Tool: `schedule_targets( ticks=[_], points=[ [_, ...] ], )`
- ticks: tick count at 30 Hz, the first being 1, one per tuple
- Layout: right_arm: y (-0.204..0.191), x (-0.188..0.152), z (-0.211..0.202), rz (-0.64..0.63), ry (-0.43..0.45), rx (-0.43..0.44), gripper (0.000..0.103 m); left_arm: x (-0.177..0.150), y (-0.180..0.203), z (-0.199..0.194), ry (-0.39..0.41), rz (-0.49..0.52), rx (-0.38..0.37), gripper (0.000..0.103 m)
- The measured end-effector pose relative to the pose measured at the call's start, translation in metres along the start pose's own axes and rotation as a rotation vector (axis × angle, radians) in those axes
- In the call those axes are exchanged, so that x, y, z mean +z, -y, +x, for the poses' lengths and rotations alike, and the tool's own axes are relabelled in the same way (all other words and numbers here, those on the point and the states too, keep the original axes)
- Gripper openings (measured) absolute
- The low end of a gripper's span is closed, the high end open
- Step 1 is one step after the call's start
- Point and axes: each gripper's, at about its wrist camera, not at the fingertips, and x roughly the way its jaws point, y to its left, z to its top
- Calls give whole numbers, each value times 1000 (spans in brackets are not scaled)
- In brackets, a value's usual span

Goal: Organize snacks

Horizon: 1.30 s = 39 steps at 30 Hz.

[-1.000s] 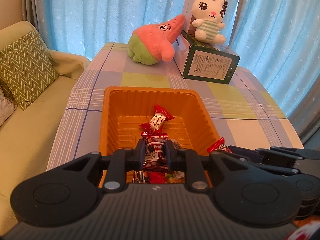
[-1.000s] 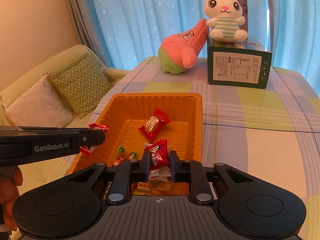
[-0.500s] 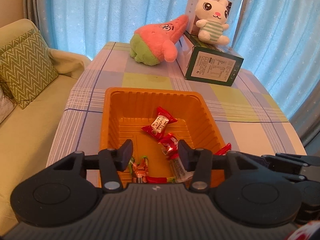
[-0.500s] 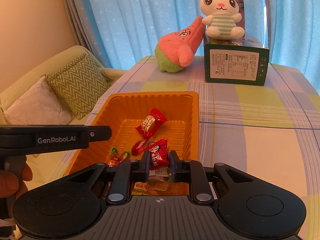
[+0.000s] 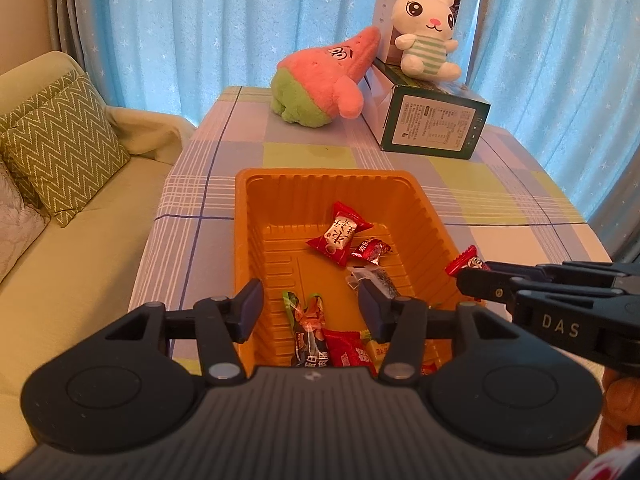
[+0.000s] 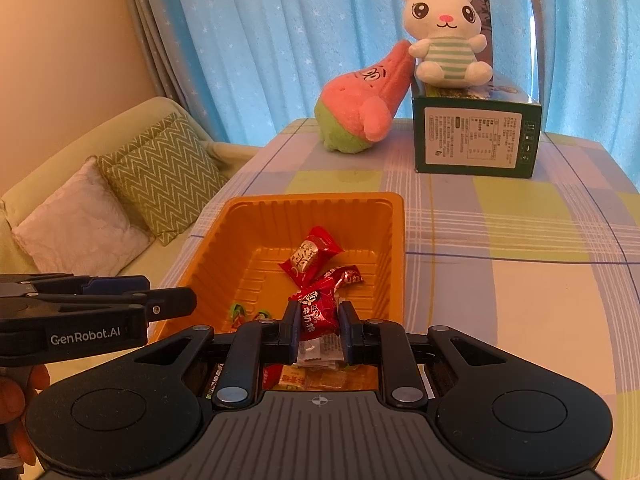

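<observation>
Red candy (image 6: pixel 316 312) upright — lengthwise, seemingly; right gripper (image 6: pixel 319 330) clamped.

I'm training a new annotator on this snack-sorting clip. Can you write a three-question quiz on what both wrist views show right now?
1. True or false: the left claw is shut on a snack.
2. What does the right claw hold? A) a green-wrapped snack B) a red wrapped candy C) nothing
3. Fill in: the white plush rabbit sits on top of the dark green ____.

Key:
1. False. Its jaws have just been opening and stand apart over the orange plastic tray, with nothing between them.
2. B.
3. Cardboard box.
</observation>
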Motion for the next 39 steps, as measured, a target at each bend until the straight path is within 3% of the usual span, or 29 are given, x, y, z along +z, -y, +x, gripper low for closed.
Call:
schedule_targets(
  ticks=[15,21,22,23,25,28,39],
  points=[
    [-5,12,10,10,-7,15,20,-2,-9,-3,10,0,12,54],
    [-2,25,24,61,-25,107,22,-5,-17,-6,24,-12,24,69],
    [0,26,26,75,-24,105,32,-6,-18,-7,26,-12,28,71],
    [2,27,25,88,-14,100,55,-8,-19,-7,28,-13,29,72],
    [8,26,21,117,15,84,67,-10,-21,-8,29,-13,38,77],
    [15,20,17,139,1,65,67,-14,-21,-9,31,-6,45,84],
    [20,-4,-6,146,-50,-3,67,-29,-14,-23,38,-7,79,96]
  ],
)
